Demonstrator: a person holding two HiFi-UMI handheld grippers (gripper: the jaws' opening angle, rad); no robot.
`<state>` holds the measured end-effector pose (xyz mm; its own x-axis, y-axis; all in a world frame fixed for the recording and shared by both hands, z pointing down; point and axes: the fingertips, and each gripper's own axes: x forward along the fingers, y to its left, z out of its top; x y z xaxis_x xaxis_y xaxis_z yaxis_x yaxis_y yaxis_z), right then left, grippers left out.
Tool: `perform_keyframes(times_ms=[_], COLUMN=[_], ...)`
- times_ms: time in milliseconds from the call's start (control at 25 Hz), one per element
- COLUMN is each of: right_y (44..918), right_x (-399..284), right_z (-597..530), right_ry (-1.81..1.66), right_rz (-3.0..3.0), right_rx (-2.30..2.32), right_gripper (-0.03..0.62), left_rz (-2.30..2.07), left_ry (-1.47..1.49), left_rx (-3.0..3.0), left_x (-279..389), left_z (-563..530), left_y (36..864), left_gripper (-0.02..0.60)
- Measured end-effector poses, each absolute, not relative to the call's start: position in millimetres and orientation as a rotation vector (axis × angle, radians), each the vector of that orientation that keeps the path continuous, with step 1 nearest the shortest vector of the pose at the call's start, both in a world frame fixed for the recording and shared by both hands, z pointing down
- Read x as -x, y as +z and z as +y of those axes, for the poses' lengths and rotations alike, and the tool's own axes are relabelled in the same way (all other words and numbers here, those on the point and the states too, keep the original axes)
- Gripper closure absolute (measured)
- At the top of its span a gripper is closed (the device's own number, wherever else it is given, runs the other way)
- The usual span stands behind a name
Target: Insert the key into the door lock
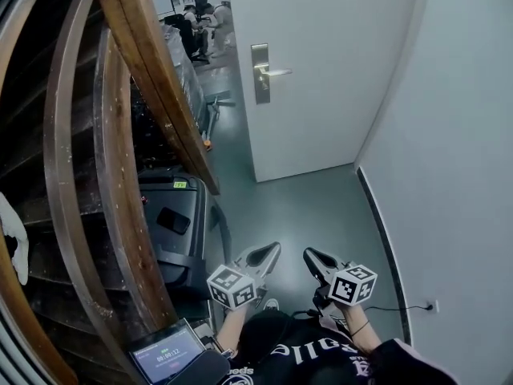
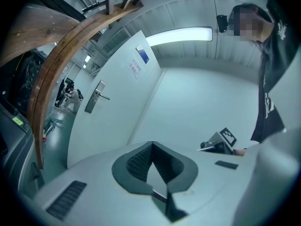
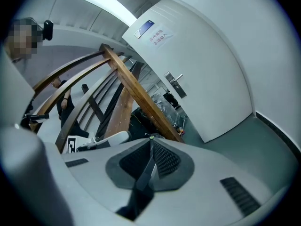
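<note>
The white door [image 1: 321, 79] stands shut ahead, with a brass lock plate and lever handle [image 1: 261, 72] at its left edge. The same handle [image 2: 95, 97] shows far off in the left gripper view, and the handle [image 3: 174, 84] in the right gripper view too. My left gripper [image 1: 271, 254] and right gripper [image 1: 309, 257] are held low, side by side, well short of the door. Both sets of jaws are shut, pads meeting at the tips of the left gripper [image 2: 151, 145] and the right gripper [image 3: 151, 141]. No key shows in any view.
A curved wooden stair rail [image 1: 152, 70] and a treadmill [image 1: 172, 215] fill the left side. A grey wall [image 1: 457, 151] runs along the right, with a socket [image 1: 434, 305] near the floor. A small timer screen [image 1: 166, 352] sits at bottom left. People sit in the far room [image 1: 204, 18].
</note>
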<state>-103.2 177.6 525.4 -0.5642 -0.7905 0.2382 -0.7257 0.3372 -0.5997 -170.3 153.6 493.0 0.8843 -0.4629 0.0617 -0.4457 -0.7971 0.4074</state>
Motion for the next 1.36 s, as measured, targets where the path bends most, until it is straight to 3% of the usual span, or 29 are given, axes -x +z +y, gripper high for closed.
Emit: perform_keyframes(times_ms=[520,1360], right_y=[528.9,542.7], right_x=[25.5,-30.4], right_z=[251.7,334.1], right_ry=[-1.047,-1.063], right_rz=[2.562,2.583], right_rx=[1.281,1.225], right_gripper=[0.562,0.562], left_rz=[-0.809,-0.878], left_ry=[-0.02,0.011], left_rx=[-2.635,-2.629], left_x=[80.6,20.9], left_z=[244.1,335.8], left_y=[489.2,506.6], left_gripper=[0.577,0.577])
